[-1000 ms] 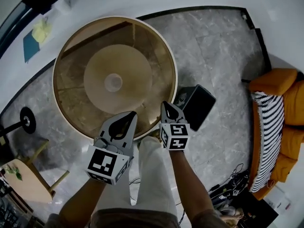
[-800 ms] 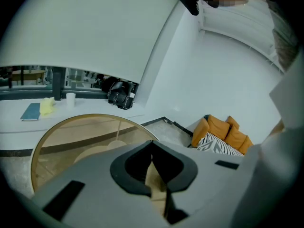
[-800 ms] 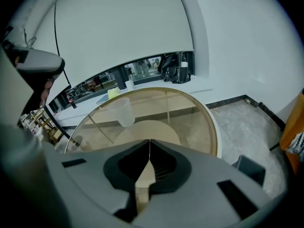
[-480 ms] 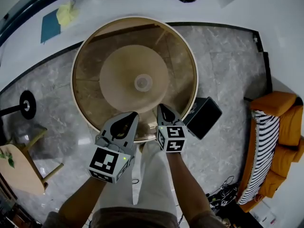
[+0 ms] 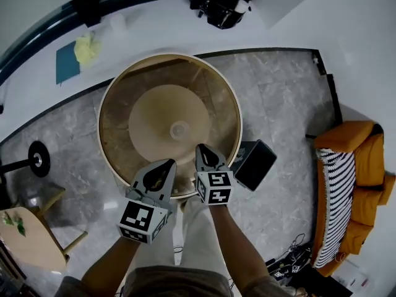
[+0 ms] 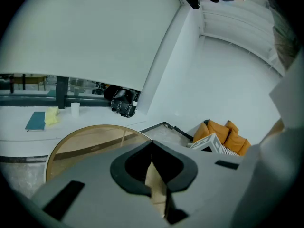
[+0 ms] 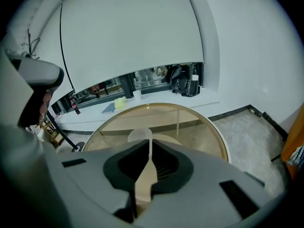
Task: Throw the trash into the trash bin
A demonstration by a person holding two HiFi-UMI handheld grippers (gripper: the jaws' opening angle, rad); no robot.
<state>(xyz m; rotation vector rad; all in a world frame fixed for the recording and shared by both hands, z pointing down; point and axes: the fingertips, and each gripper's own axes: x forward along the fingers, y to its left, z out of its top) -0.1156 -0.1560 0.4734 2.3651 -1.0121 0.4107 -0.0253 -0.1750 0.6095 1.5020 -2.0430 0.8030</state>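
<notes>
Floor: grey marble (image 5: 284, 104) runs under and to both sides of my two grippers.
Ledge: a white curved ledge (image 5: 154, 36) bounds the floor, well ahead of both grippers.
Table: a round glass table with a gold rim (image 5: 106, 101) lies directly ahead. Both gripper tips hang over its near edge.
Sofa: an orange sofa (image 5: 365, 159) with a striped cushion stands well off to the right of my right gripper.
Bin: the black bin (image 5: 255, 164) stands on the floor just right of my right gripper, beside the table's rim.
Bag: a black bag (image 5: 219, 2) sits on the ledge, far ahead past the table.
Left gripper: left gripper (image 5: 168, 162), jaws together with nothing held.
Right gripper: right gripper (image 5: 202, 147), jaws pressed together, also holding nothing.
Small items: a blue book (image 5: 65, 62) and a yellow crumpled piece (image 5: 86, 48) touch on the ledge, far ahead-left of my left gripper.
</notes>
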